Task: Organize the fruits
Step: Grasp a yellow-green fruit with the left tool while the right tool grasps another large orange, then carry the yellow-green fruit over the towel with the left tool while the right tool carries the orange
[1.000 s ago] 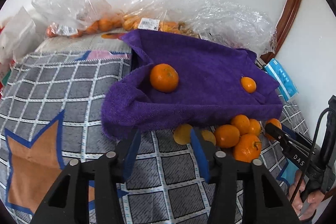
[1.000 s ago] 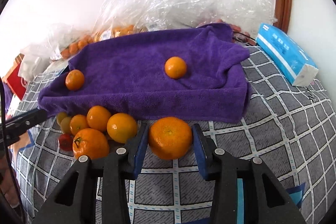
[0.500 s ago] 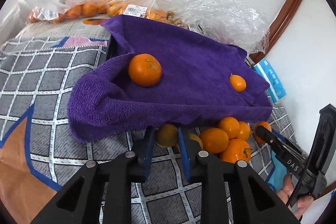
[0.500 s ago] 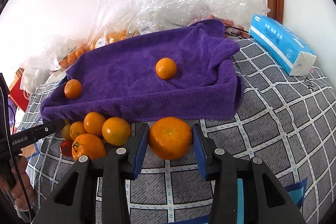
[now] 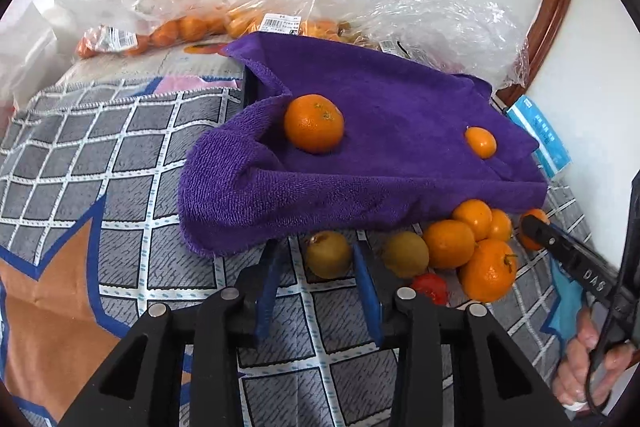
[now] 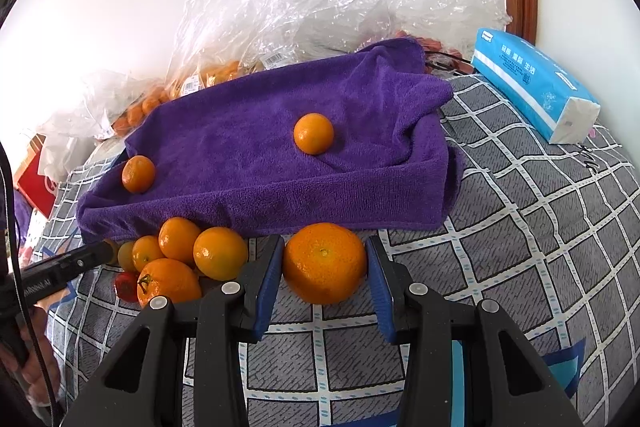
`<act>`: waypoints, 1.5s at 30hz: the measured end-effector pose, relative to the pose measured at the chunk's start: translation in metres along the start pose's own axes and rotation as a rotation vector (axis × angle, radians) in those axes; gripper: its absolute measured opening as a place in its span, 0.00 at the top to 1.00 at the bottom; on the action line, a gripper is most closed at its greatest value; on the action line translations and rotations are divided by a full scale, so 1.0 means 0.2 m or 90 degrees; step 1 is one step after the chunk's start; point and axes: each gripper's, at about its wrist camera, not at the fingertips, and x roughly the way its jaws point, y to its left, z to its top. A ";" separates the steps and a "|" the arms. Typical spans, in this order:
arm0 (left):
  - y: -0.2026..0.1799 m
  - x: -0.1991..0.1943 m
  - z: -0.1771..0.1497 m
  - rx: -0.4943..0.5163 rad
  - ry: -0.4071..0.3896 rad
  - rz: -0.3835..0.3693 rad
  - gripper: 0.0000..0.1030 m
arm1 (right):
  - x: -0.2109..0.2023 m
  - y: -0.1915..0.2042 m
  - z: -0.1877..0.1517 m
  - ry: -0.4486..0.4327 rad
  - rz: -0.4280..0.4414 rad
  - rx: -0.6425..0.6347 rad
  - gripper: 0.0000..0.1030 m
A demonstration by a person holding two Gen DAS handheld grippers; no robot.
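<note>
Two fruits lie on the purple towel (image 6: 248, 147) beyond both tongs. Right tongs (image 6: 325, 273) clamp a large orange (image 6: 325, 263) on the bed; next, lift it onto the towel. Left tongs (image 5: 316, 279) are opening, their pads clear of the yellowish fruit (image 5: 329, 254) between the tips.

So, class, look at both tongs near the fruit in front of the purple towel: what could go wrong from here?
1. The right tongs grip the large orange only near the pad tips. It is round and may slip out when lifted.
2. The left tongs are opening with the yellow fruit between them. It could roll into the loose pile beside it.
</note>
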 end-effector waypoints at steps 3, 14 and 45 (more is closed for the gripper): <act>-0.03 0.00 -0.01 0.018 -0.003 0.015 0.78 | 0.00 0.00 0.00 0.000 0.002 -0.003 0.60; 0.06 -0.01 -0.01 -0.045 -0.014 -0.034 0.78 | -0.03 0.07 -0.02 -0.014 -0.017 -0.048 0.60; 0.09 -0.35 0.01 -0.059 -0.174 -0.101 0.79 | -0.35 0.06 -0.03 -0.078 -0.038 0.036 0.60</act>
